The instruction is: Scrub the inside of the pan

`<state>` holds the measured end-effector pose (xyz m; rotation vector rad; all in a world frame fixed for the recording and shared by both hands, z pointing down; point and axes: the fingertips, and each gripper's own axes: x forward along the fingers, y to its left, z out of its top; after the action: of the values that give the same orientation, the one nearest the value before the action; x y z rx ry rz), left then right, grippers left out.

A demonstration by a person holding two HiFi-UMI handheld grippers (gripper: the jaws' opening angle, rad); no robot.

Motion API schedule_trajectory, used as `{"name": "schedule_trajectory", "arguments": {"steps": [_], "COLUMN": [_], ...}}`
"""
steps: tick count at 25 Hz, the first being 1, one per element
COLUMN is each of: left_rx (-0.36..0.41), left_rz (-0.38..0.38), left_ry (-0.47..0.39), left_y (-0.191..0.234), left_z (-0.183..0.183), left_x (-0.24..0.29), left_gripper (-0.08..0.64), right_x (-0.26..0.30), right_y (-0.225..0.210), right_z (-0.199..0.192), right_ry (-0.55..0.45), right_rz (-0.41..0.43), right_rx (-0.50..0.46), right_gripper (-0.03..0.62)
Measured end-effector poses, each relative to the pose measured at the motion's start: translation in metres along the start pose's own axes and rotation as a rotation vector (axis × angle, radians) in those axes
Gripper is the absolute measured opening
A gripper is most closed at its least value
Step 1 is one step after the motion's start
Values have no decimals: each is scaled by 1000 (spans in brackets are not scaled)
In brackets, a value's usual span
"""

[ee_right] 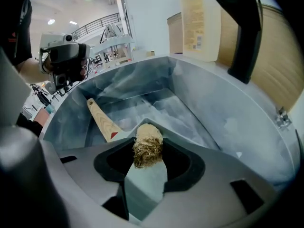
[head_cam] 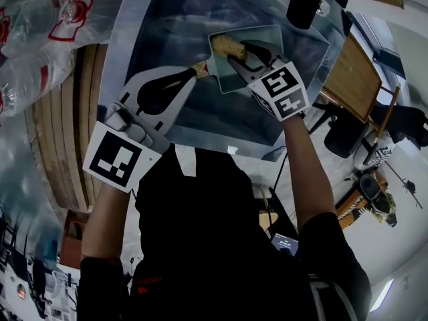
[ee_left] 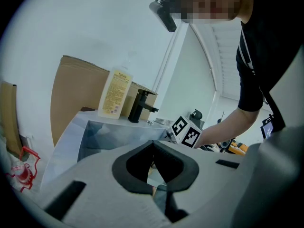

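A square pale pan (head_cam: 253,57) hangs tilted over the steel sink (head_cam: 167,19). My left gripper (head_cam: 195,70) is shut on its wooden handle (head_cam: 201,67), which also runs up to the left in the right gripper view (ee_right: 101,119). My right gripper (head_cam: 235,53) is shut on a yellow fibrous scrubber (head_cam: 227,45) that rests against the pan's inner face. In the right gripper view the scrubber (ee_right: 147,146) sticks out between the jaws, with the pan (ee_right: 145,182) just beyond it. In the left gripper view the left gripper (ee_left: 154,172) shows closed jaws with a sliver of handle between them.
A black faucet (ee_left: 140,106) and a soap bottle (ee_left: 114,93) stand on the sink's back rim, with cardboard behind them. The right gripper's marker cube (ee_left: 187,132) is over the sink. Plastic bags (head_cam: 47,25) lie to the left of the sink.
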<state>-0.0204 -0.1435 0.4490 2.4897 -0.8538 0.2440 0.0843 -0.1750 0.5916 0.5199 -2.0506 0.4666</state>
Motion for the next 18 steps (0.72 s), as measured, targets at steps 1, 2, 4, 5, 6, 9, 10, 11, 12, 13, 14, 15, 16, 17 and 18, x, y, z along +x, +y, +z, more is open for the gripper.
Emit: {"name": "schedule_trajectory", "arguments": {"steps": [1, 2, 4, 5, 6, 9, 10, 11, 12, 13, 14, 15, 16, 17, 18], "left_rx": [2, 5, 9, 9, 9, 9, 10, 11, 11, 12, 12, 12, 15, 17, 18], "left_rz": [-1, -2, -6, -7, -9, -13, -14, -16, -17, -18, -18, -19, -20, -21, -22], "left_ry": [2, 2, 3, 3, 5, 7, 8, 8, 8, 8, 9, 11, 12, 13, 13], "left_y": [0, -1, -3, -4, -5, -9, -11, -12, -14, -15, -16, -16, -17, -17, -18], "left_z": [0, 0, 0, 1, 1, 1, 2, 2, 2, 2, 2, 2, 2, 2, 3], "left_x": [1, 2, 5, 6, 7, 10, 11, 12, 14, 15, 17, 18, 19, 21, 22], "left_gripper": [17, 17, 17, 17, 17, 17, 17, 17, 17, 17, 17, 17, 17, 17, 17], "right_x": [1, 1, 0, 0, -1, -6, -8, -10, -11, -13, -14, -15, -16, -18, -19], "right_y": [-1, -1, -3, -4, -5, -12, -14, -17, -20, -23, -25, -28, -31, -34, -37], "right_z": [0, 0, -1, -1, -2, -7, -9, -12, -14, -17, -19, -21, -23, -24, -26], "right_ry": [5, 8, 15, 20, 23, 37, 44, 51, 59, 66, 73, 78, 83, 87, 91], "right_rz": [2, 3, 0, -4, -10, -29, -34, -39, -43, -48, -52, -57, -63, -70, -77], "right_rx": [-2, -4, -13, -19, -25, -28, -26, -26, -27, -30, -31, -32, -30, -29, -28], "right_gripper": [179, 179, 179, 179, 178, 178, 178, 178, 178, 178, 178, 178, 178, 178, 178]}}
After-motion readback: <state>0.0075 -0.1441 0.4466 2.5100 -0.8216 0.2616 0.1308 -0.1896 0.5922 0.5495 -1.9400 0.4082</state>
